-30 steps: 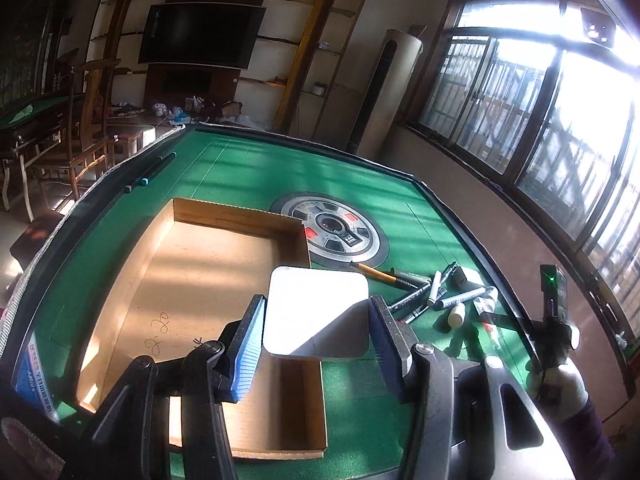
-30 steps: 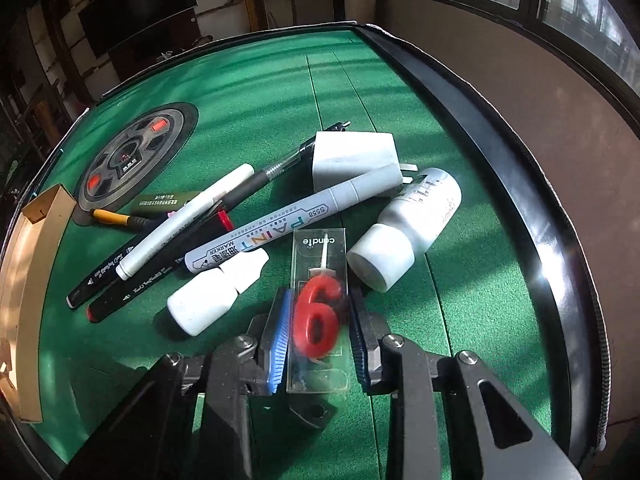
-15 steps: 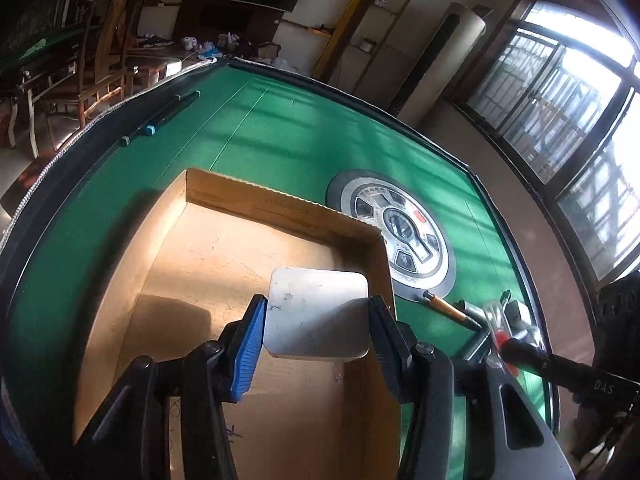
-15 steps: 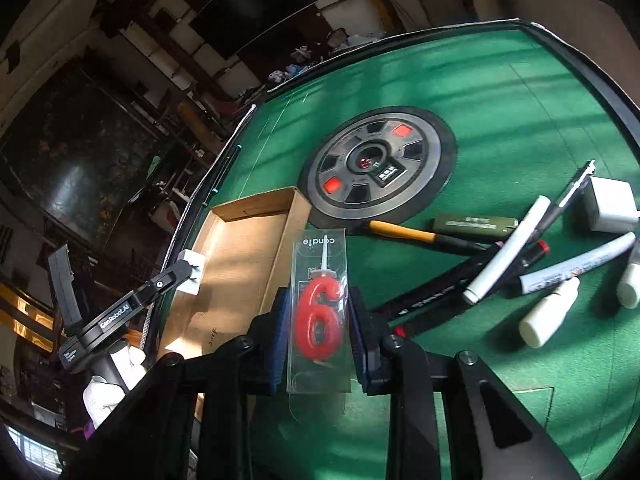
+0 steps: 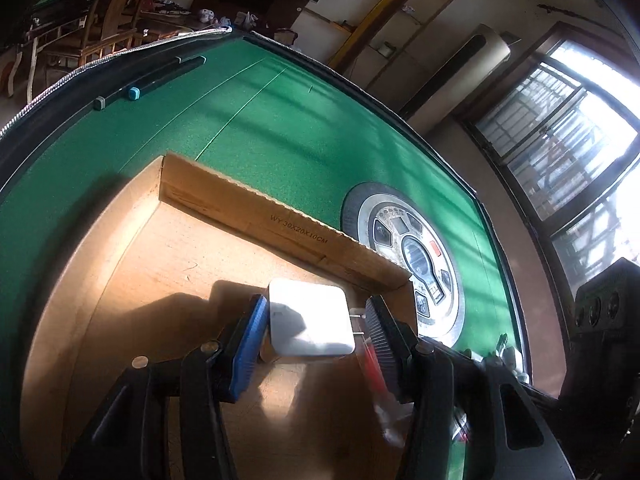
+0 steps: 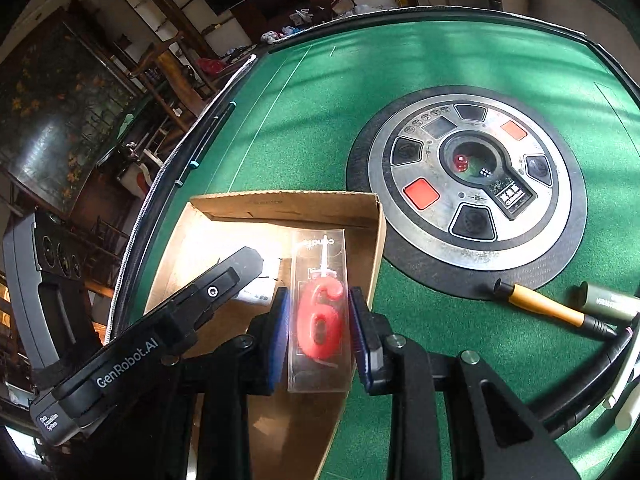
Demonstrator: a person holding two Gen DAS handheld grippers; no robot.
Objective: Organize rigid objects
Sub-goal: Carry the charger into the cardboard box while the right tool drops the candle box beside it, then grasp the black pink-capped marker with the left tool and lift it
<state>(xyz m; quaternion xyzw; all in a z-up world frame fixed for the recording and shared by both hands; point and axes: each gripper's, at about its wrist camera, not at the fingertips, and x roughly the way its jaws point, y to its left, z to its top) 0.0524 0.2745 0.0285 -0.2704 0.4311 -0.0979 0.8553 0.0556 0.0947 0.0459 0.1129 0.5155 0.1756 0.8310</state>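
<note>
My left gripper (image 5: 316, 330) is low inside the cardboard box (image 5: 248, 208). Its jaws stand a little apart from a white plug adapter (image 5: 310, 326), which lies on the box floor with a gap on its right side. My right gripper (image 6: 319, 326) holds a clear packet with a red "6" candle (image 6: 320, 316) over the box's right wall (image 6: 378, 240); small gaps show beside the packet. The left gripper body (image 6: 160, 332) and the white adapter (image 6: 260, 280) show in the right wrist view.
The box sits on a green felt table (image 5: 280, 128) with a round dice console (image 6: 476, 176) at its centre. An orange pen (image 6: 548, 308), an olive tube (image 6: 612, 300) and white markers (image 6: 628, 404) lie at the right. Two dark sticks (image 5: 152, 80) lie by the far left rim.
Both grippers moved from the pile to the box. The left one lowered the white adapter to the box floor and opened. The right one carried the candle packet to the box's right wall.
</note>
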